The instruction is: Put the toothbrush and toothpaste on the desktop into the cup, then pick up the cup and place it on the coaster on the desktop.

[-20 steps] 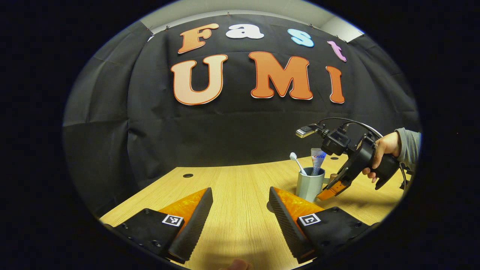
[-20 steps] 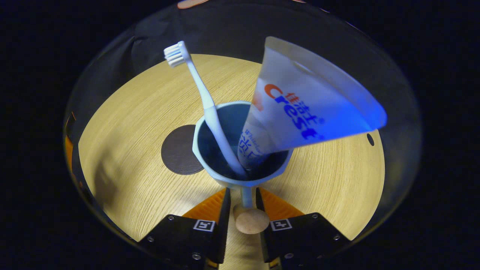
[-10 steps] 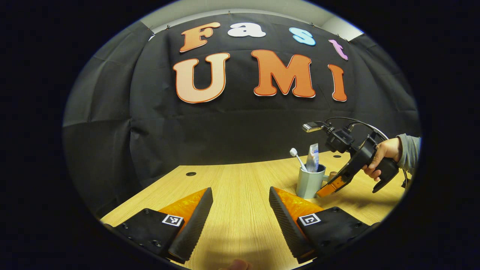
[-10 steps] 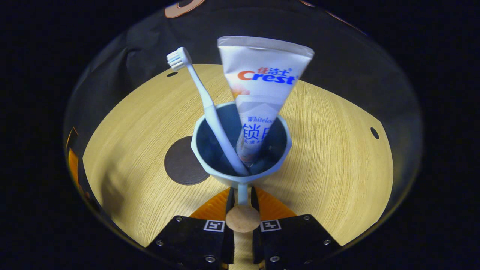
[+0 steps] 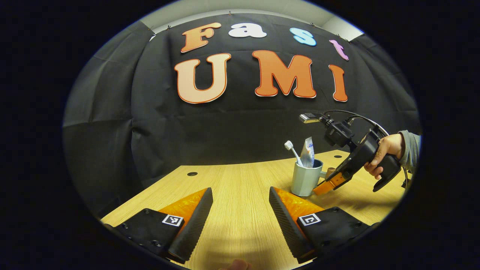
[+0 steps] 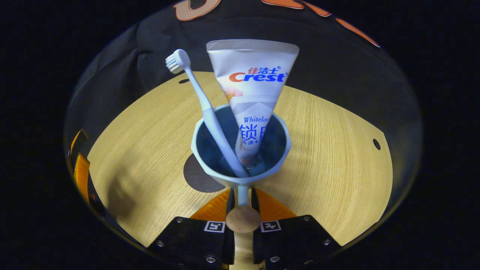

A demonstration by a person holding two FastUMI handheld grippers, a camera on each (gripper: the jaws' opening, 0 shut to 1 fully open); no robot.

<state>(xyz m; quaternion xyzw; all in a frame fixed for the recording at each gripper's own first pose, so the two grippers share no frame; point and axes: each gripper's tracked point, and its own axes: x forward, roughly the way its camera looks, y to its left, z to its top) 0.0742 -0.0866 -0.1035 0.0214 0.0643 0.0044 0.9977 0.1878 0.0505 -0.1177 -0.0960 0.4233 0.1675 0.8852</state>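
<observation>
A pale blue cup (image 6: 240,153) holds a light blue toothbrush (image 6: 204,108) and a white toothpaste tube (image 6: 255,97), both standing upright. My right gripper (image 6: 242,197) is shut on the cup's thin handle (image 6: 242,195), which ends in a round wooden knob (image 6: 243,219). The cup hangs just above the desk, partly over the dark round coaster (image 6: 197,178) at its lower left. In the left gripper view the cup (image 5: 304,179) sits at the right with the right gripper (image 5: 324,187) and a hand (image 5: 384,150) behind it. My left gripper (image 5: 240,213) stands open over the desk.
The wooden desk (image 6: 330,157) has small cable holes (image 6: 376,143) at the right and far side (image 5: 192,174). The black cloth wall stands behind the desk. My left gripper's finger (image 6: 80,172) shows at the left edge of the right gripper view.
The right gripper closed on the cup handle, lifted the cup and carried it leftwards toward the coaster. The toothpaste tube swung upright. The left gripper stayed still.
</observation>
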